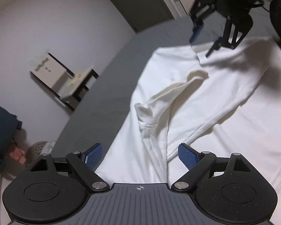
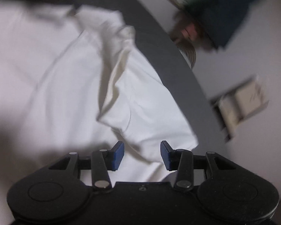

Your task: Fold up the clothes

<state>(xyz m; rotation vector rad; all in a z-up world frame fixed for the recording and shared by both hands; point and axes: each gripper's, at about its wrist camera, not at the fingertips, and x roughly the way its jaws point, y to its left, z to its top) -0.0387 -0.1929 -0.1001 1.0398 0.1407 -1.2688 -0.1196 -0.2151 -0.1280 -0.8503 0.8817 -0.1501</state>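
Holding both my left gripper (image 1: 140,154) and right gripper (image 2: 142,154) with fingers spread and empty, I see the white garment (image 1: 187,103) lying rumpled along the grey bed (image 1: 106,97) edge, one sleeve crossing its body.

White garment (image 1: 187,108) here is soft matt cloth, smooth knit by the look of it, creased into loose folds, with a ribbed cuff (image 1: 146,112) at the sleeve end. Under it, the grey table (image 1: 95,112) reads as a flat, matt surface, no shine at all. Left gripper (image 1: 140,156): black plastic arms with a fine speckled, matt finish, shiny metal rivets (image 1: 99,185) at the joints, blue pads (image 1: 189,156) with a rough dotted texture, grey ribbed body. Right gripper (image 2: 142,154): same matt black plastic, blue pads; texture blurred.
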